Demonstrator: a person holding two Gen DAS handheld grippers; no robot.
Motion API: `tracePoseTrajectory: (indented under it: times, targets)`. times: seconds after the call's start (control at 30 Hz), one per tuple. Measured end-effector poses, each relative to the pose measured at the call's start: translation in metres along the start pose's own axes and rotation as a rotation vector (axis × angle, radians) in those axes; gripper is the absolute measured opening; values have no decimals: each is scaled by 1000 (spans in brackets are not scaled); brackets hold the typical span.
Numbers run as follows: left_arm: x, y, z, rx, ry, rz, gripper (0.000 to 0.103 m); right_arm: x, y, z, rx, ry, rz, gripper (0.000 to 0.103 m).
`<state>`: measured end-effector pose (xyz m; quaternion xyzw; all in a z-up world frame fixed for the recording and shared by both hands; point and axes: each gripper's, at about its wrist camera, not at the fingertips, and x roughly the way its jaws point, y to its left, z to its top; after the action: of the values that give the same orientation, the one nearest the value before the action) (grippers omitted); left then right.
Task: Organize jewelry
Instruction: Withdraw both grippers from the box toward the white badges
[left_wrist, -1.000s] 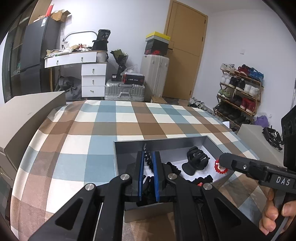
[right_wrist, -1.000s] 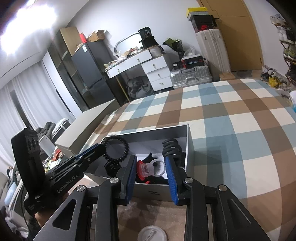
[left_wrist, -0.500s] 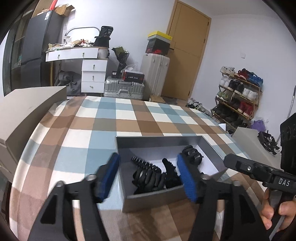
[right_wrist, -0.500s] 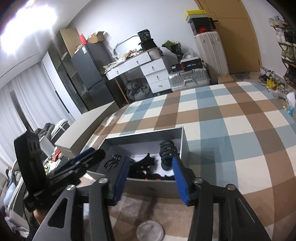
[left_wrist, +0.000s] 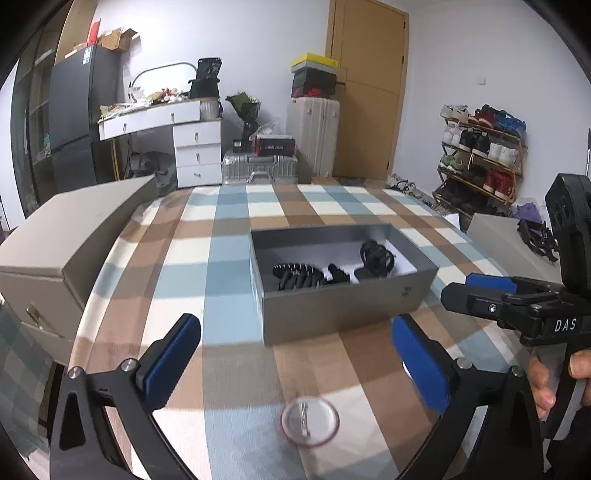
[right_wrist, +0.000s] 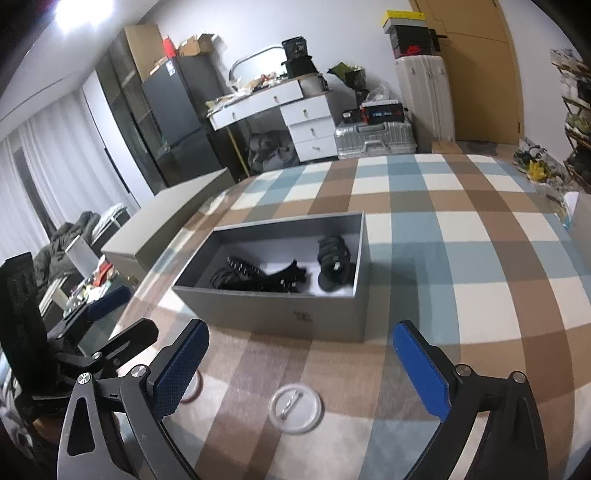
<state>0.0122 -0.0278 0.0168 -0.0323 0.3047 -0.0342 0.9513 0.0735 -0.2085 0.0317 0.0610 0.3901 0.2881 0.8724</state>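
White "DAS" lettering showed on the black body of the right gripper (left_wrist: 491, 284), seen at the right of the left wrist view; its jaw gap couldn't be read from there. In its own view the right gripper (right_wrist: 310, 365) was spread wide, blue textured pads (right_wrist: 421, 373) holding nothing. Left gripper (left_wrist: 295, 358) was the same: wide open, empty, smooth blue pads on black angular arms. Grey rectangular box (left_wrist: 343, 306) sat on the checked blue-brown-white cloth (left_wrist: 229, 258), a small illegible mark on its near wall. Inside on a white liner: black hair clips (left_wrist: 376, 256) and coiled black ties (left_wrist: 295, 277). A round clear pin badge (left_wrist: 309, 421) lay on the cloth near both grippers, between the pads, pin side up.
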Motion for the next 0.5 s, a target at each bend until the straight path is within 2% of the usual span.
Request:
tracePoseTrajectory:
  times: [0.5]
  targets:
    - [6, -2, -33, -10, 148, 2, 101, 1, 3, -26, -39, 73, -14, 100]
